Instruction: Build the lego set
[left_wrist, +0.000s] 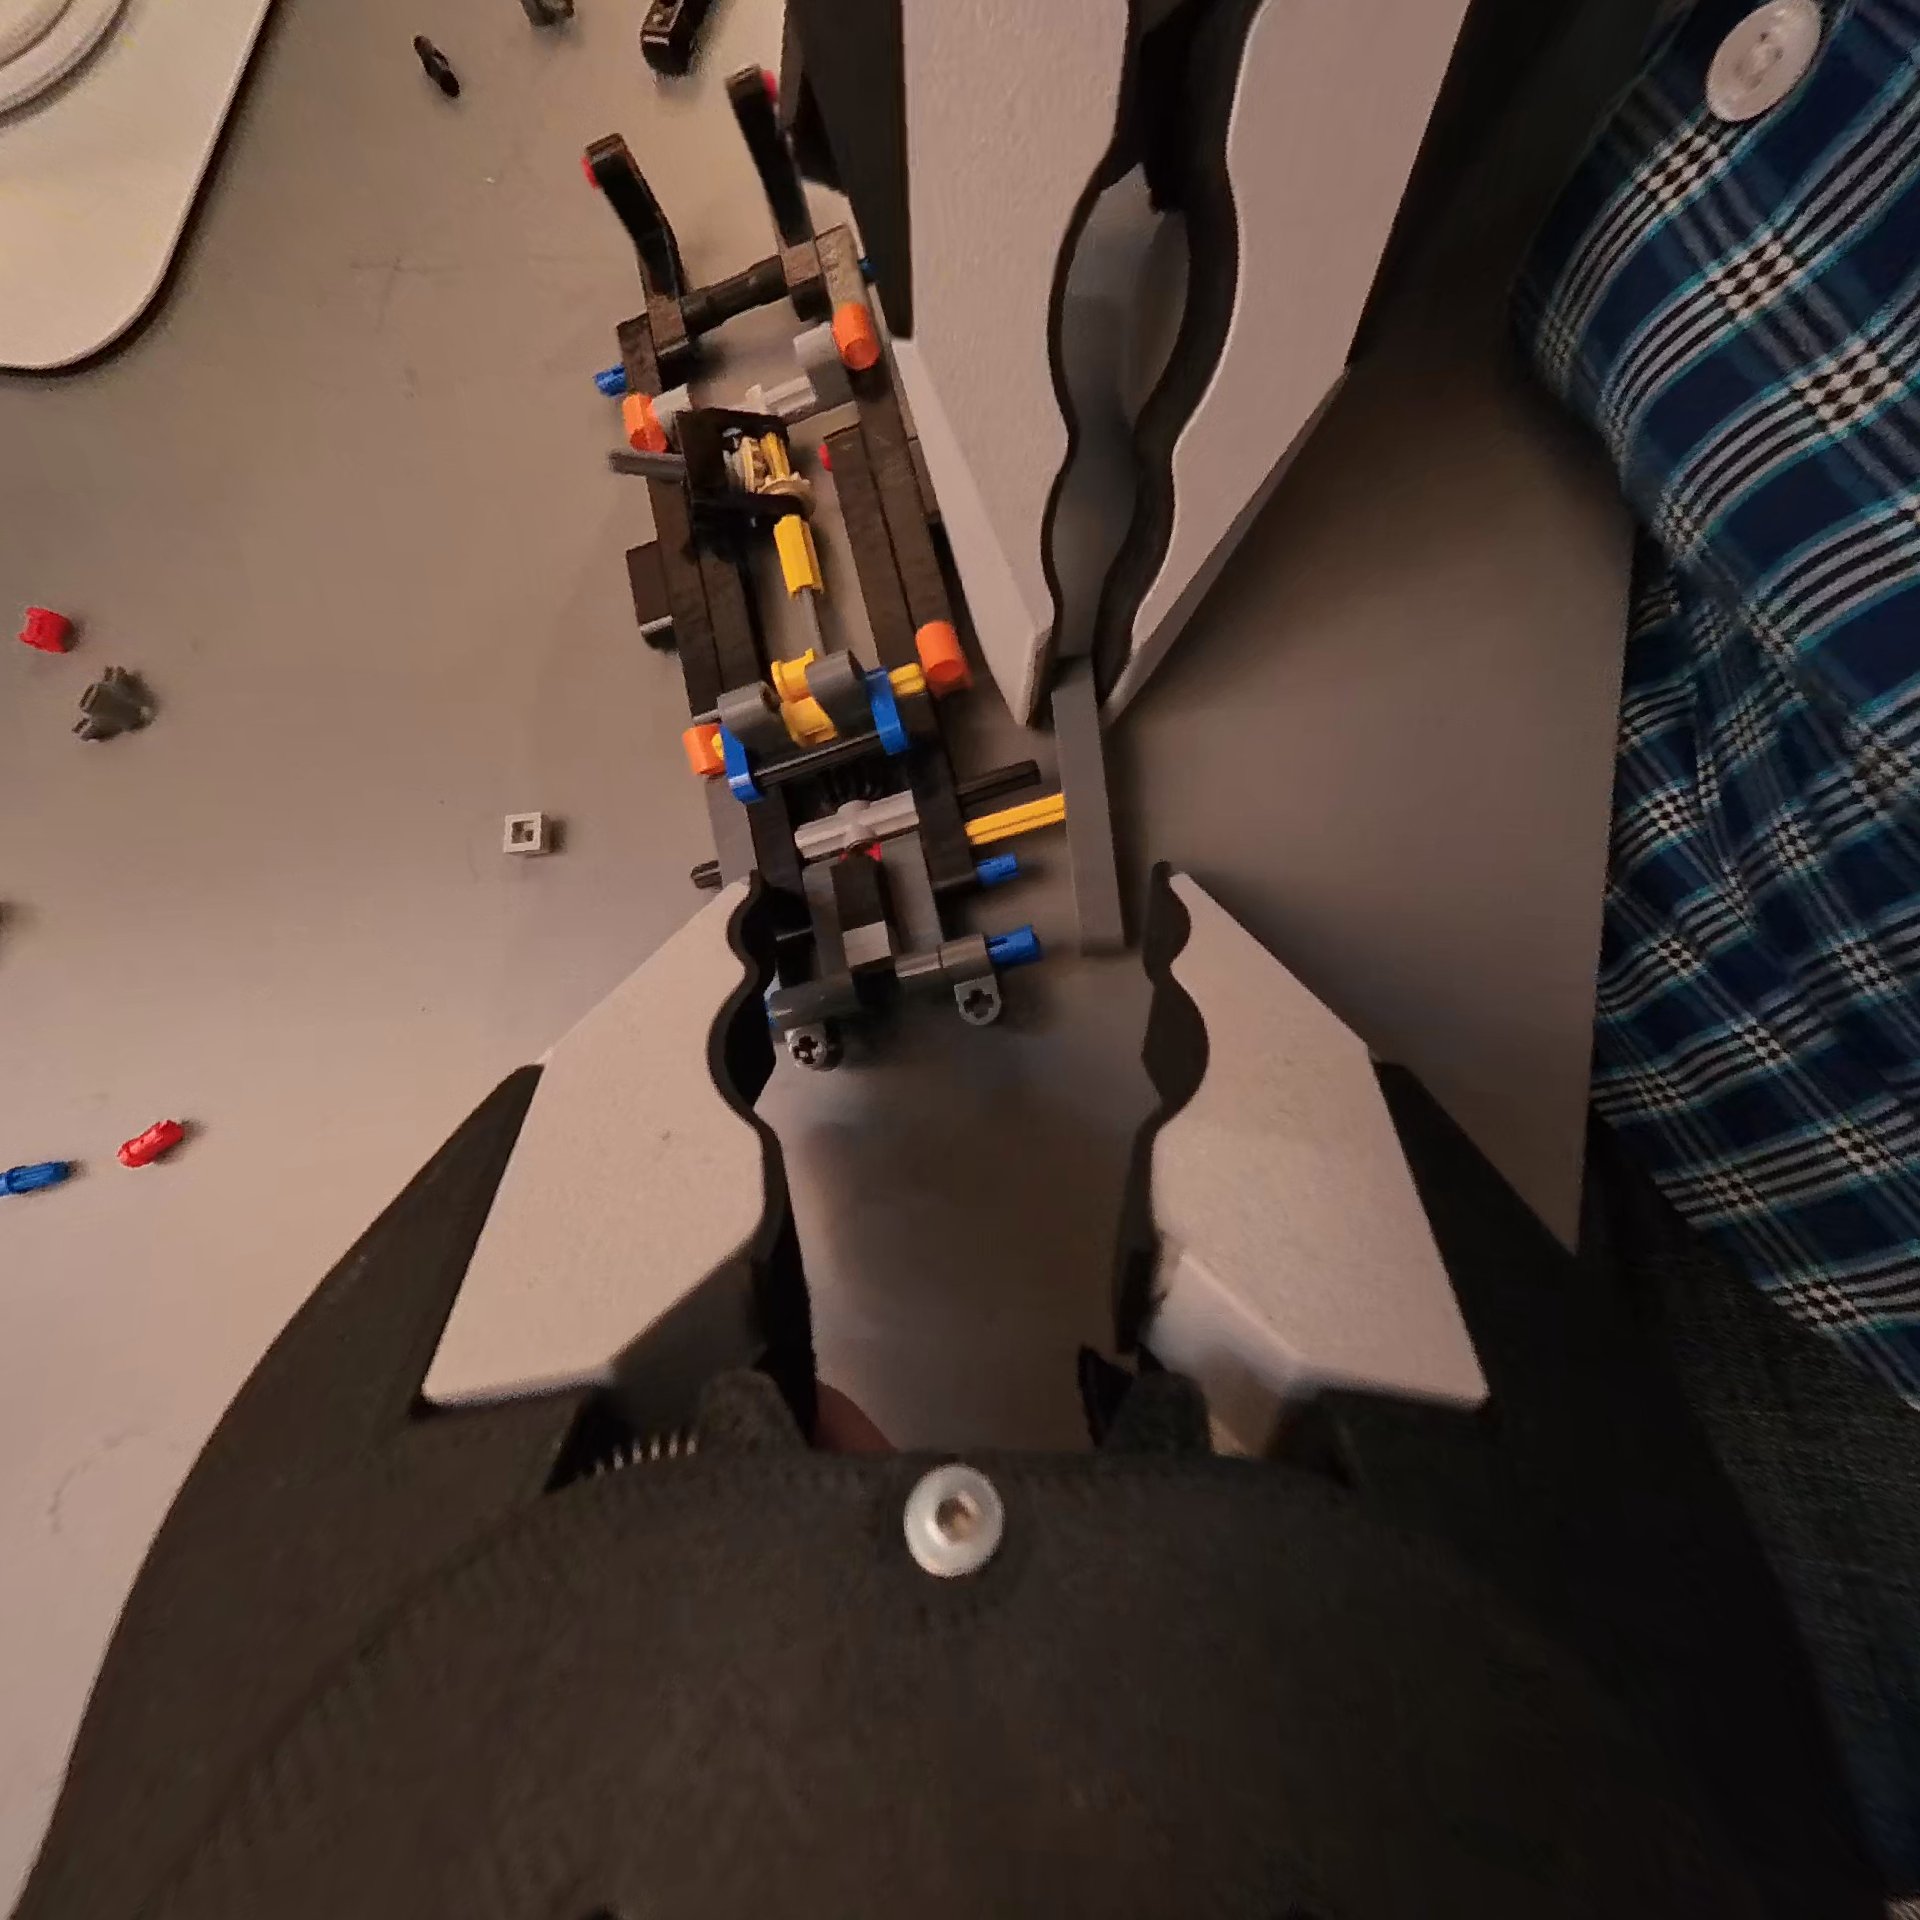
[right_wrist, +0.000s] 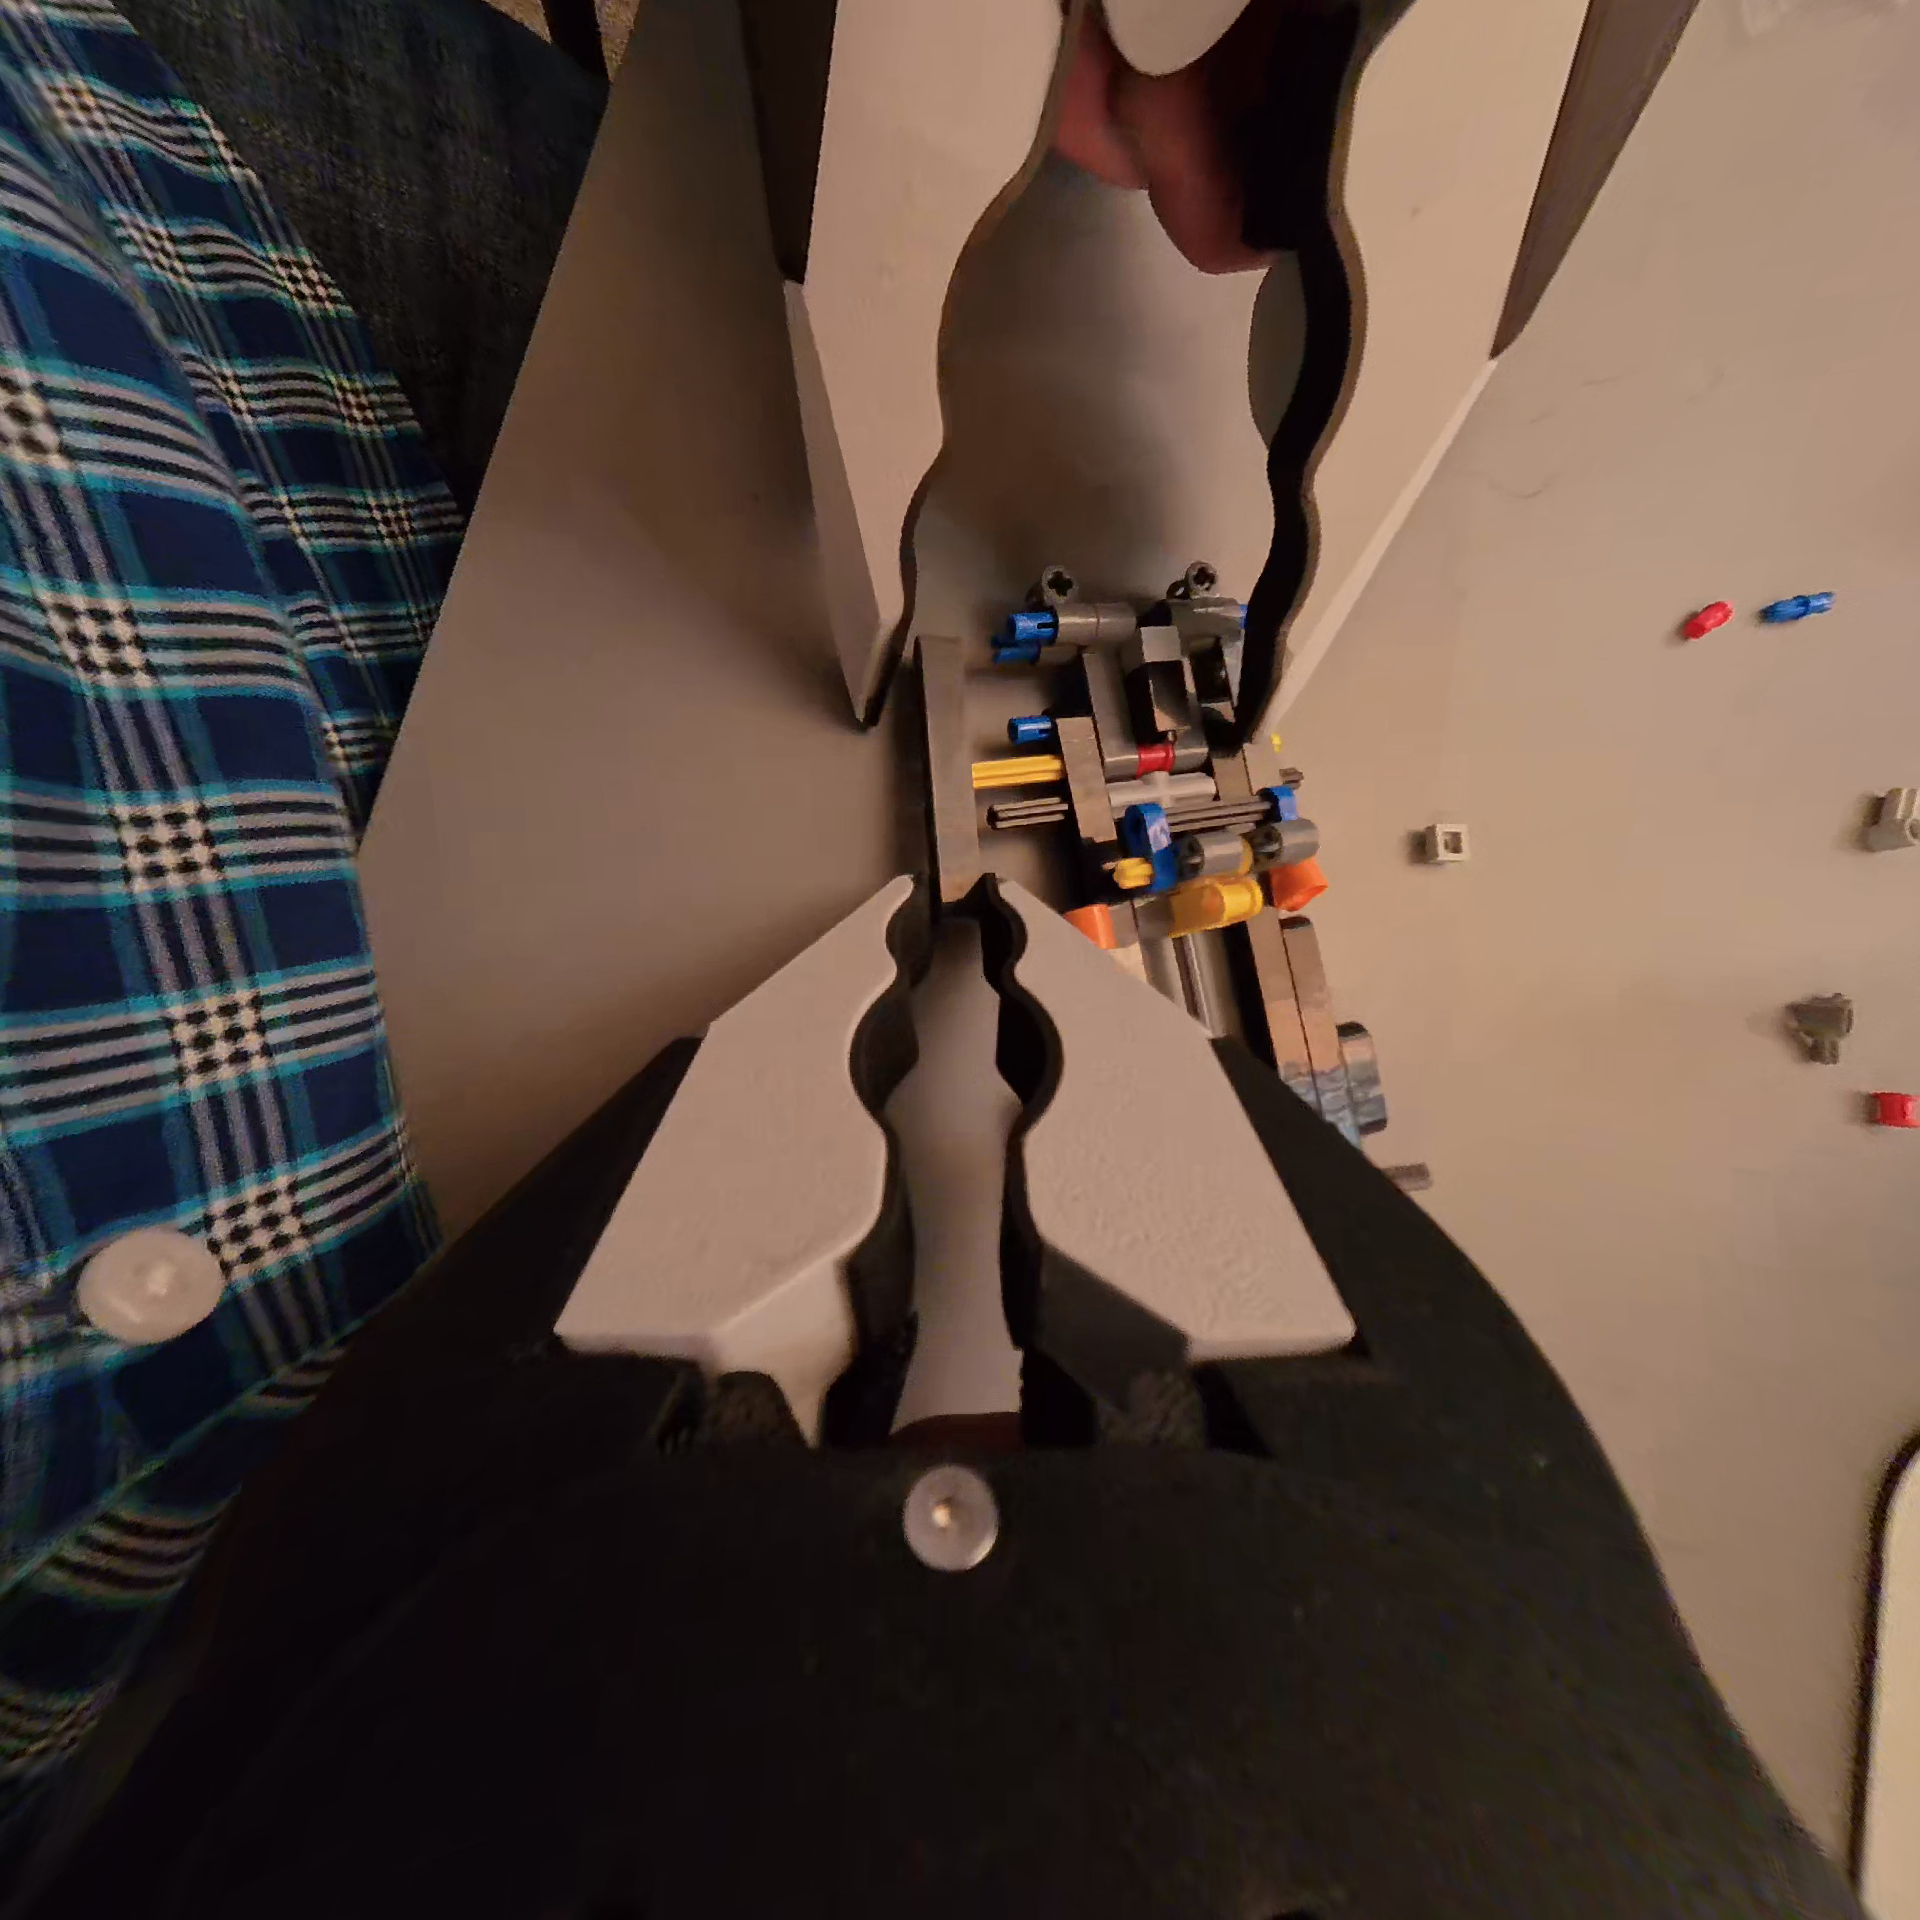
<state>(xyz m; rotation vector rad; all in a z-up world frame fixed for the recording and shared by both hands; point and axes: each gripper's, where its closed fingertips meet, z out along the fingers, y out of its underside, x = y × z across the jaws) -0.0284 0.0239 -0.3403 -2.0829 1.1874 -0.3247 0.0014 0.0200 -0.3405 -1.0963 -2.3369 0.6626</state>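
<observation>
The lego chassis (left_wrist: 790, 582), black beams with orange, yellow and blue pins, lies on the grey table; it also shows in the right wrist view (right_wrist: 1174, 831). My left gripper (left_wrist: 956, 883) is open, its jaws straddling the chassis's near end; one finger touches the chassis's side. My right gripper (right_wrist: 951, 888) is shut on a long grey beam (right_wrist: 945, 769) and holds it upright against the blue pins on the chassis's side. In the left wrist view the beam (left_wrist: 1091, 831) hangs from the right gripper (left_wrist: 1070, 696), just inside my left gripper's right finger.
Loose parts lie on the table: a red pin (left_wrist: 151, 1141), a blue pin (left_wrist: 36, 1177), a red piece (left_wrist: 44, 629), a dark grey piece (left_wrist: 114, 704), a small grey square (left_wrist: 527, 833). A pale tray (left_wrist: 104, 208) sits at the far corner. A person's plaid shirt (left_wrist: 1766, 623) is close by. Less than 4 cm separates the two grippers' tips. My left gripper's tips are some 6 cm from the small grey square (left_wrist: 527, 833). It turns up in the right wrist view (right_wrist: 1448, 841) as well.
</observation>
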